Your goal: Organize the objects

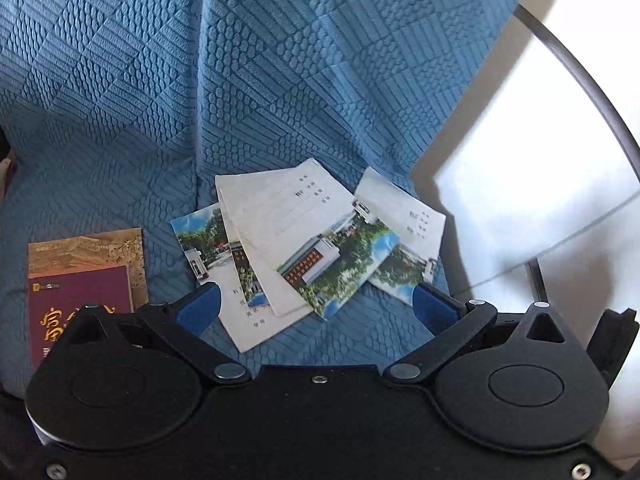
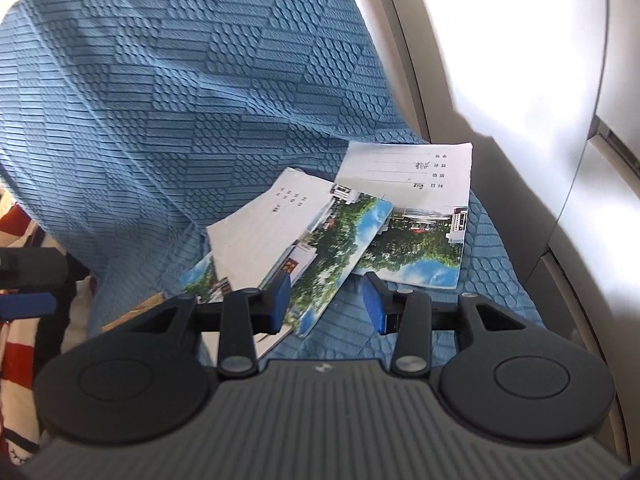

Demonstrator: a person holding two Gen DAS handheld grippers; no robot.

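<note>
Both my claws angled down over the blue cover (image 1: 280, 80), left claw (image 1: 316, 308) wide open, right claw (image 2: 326, 300) part open, empty, above scattered notebooks (image 1: 304, 240).

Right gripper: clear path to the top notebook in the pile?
Probably yes. The right gripper is open and empty, just short of the top notebook, which lies uncovered on the blue cover.
</note>
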